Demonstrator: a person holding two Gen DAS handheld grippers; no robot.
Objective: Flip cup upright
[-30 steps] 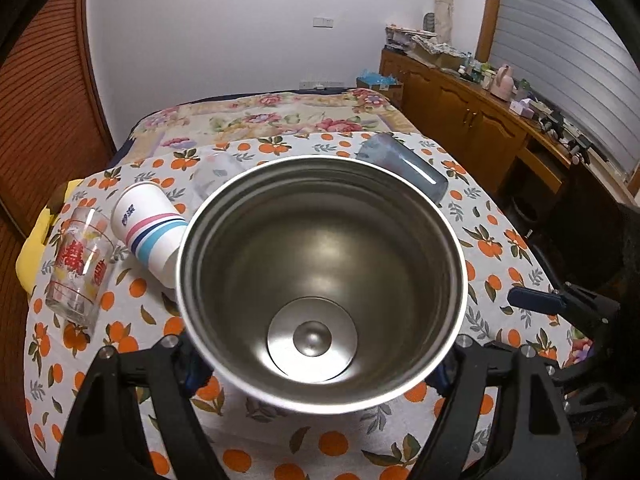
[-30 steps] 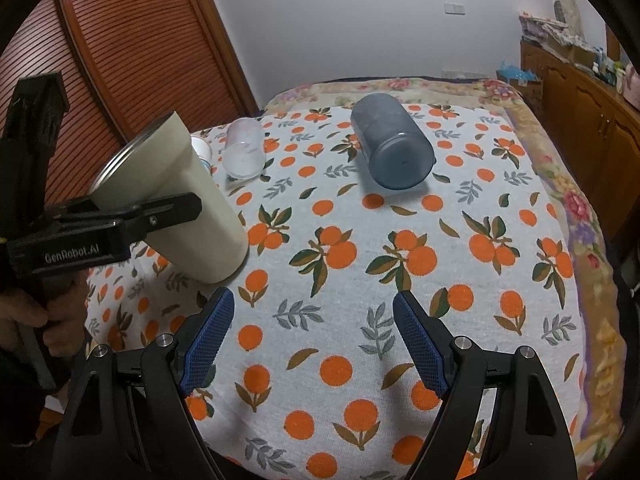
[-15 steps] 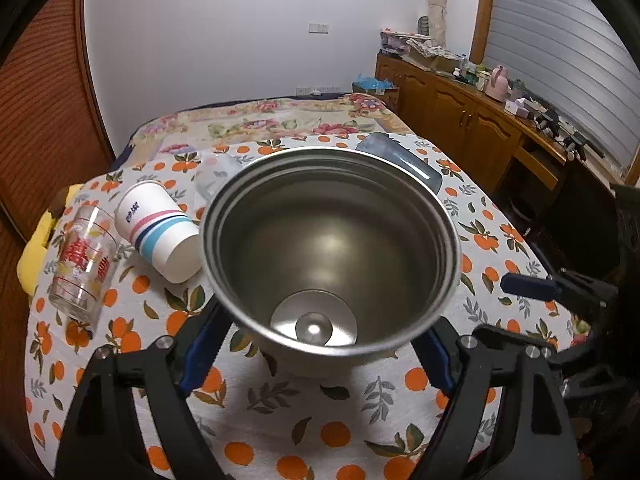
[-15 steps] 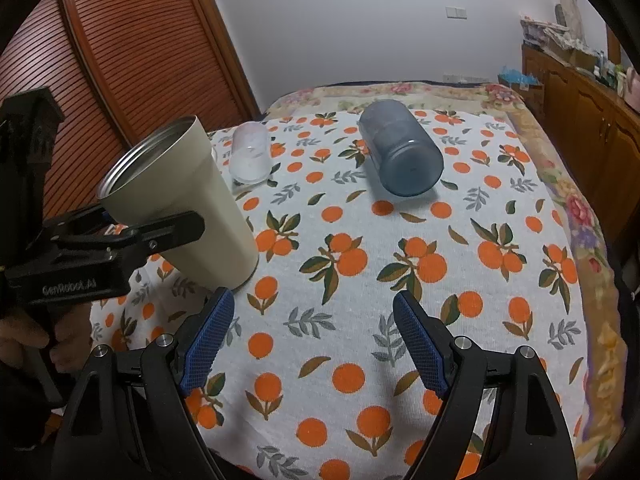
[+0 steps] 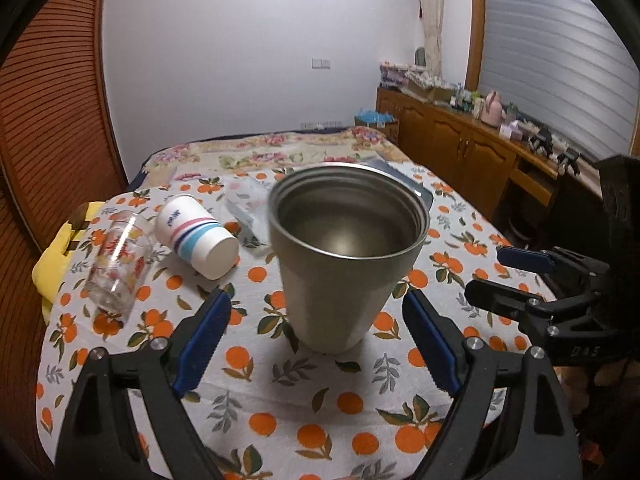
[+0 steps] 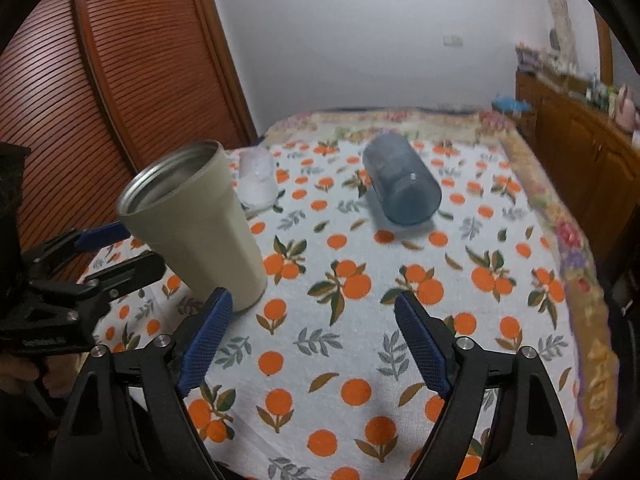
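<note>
**A:** Half a second ago the left tongs (image 5: 316,344) were clamped on the steel cup (image 5: 346,256); now their blue pads stand spread wide on either side of it, touching nothing, and the cup stands upright, mouth up, on the orange-print surface (image 5: 280,408).

**B:** So the flip looks done. What makes the release clean?

**A:** Draw the left tongs straight back toward the near edge, keeping both pads clear of the cup's wall. It narrows toward its base, so I'd judge a sideways nudge could rock it.

**B:** And the right tongs (image 6: 314,344)?

**A:** Wide open too, gripping nothing, hovering over bare cloth to the right of the cup. The blue tumbler (image 6: 402,184) lies on its side farther off, the paper cup (image 5: 196,236) and glass (image 5: 116,264) on the far left.
</note>
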